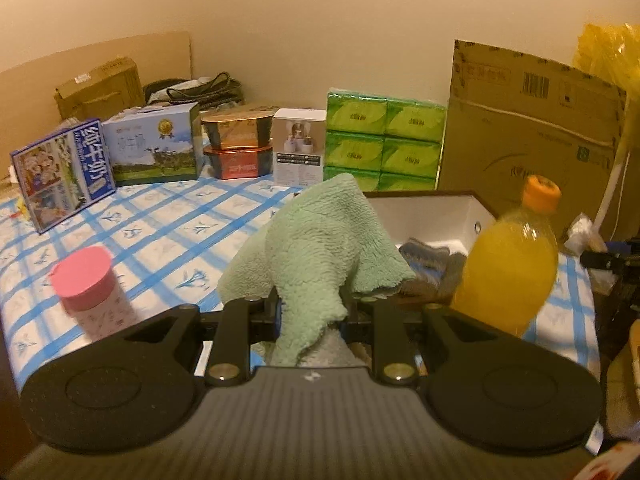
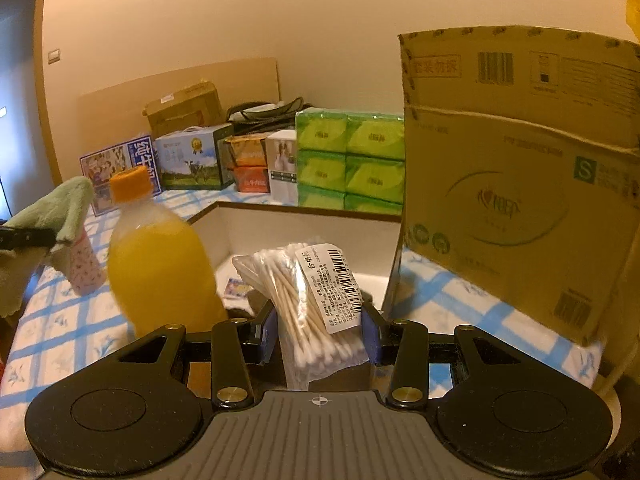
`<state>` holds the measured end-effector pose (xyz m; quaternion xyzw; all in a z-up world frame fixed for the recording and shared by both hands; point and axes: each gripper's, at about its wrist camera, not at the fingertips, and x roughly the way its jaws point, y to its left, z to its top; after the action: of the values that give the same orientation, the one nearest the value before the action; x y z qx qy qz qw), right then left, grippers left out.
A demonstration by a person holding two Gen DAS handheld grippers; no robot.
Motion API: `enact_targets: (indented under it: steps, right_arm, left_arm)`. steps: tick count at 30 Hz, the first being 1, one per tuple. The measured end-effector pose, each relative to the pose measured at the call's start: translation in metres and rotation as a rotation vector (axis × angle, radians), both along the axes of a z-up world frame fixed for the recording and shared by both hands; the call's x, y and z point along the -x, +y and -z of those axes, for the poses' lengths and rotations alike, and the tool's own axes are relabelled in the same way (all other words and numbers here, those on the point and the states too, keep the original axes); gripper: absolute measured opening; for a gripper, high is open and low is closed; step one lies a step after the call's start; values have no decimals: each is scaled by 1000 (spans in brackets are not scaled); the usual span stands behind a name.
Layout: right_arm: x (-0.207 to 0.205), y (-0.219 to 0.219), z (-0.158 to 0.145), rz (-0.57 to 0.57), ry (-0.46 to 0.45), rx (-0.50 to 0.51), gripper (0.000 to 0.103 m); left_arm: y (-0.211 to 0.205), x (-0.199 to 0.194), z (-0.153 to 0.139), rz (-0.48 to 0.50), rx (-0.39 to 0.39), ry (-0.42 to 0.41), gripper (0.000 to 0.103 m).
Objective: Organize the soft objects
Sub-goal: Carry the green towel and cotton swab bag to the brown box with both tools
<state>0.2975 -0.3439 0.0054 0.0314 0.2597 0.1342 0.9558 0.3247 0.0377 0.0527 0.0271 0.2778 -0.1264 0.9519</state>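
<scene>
My left gripper [image 1: 310, 308] is shut on a fluffy green cloth [image 1: 320, 248], which bunches up above the jaws and hangs down behind them. The same green cloth [image 2: 56, 208] shows at the far left of the right wrist view. My right gripper [image 2: 318, 336] is shut on a clear bag of cotton swabs [image 2: 312, 292] with a white barcode label. Just beyond both grippers stands a white open box [image 1: 432, 216], its inside wall [image 2: 304, 228] also plain in the right wrist view. A grey-blue cloth [image 1: 428, 268] lies inside it.
An orange juice bottle [image 1: 508, 268] stands beside the box on the blue-checked tablecloth [image 1: 160, 232]. A pink-lidded cup [image 1: 90, 292] is at the left. Milk cartons [image 1: 152, 148], green tissue packs [image 1: 384, 140] and a big cardboard box [image 2: 520, 200] line the back.
</scene>
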Motion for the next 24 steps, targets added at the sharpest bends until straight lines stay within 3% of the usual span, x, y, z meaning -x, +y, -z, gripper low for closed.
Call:
enact_targets:
  steps: [24]
  right_arm:
    - [-104, -2, 17, -34, 10, 0, 43]
  left_arm:
    - [-64, -114, 3, 120, 44, 29, 21]
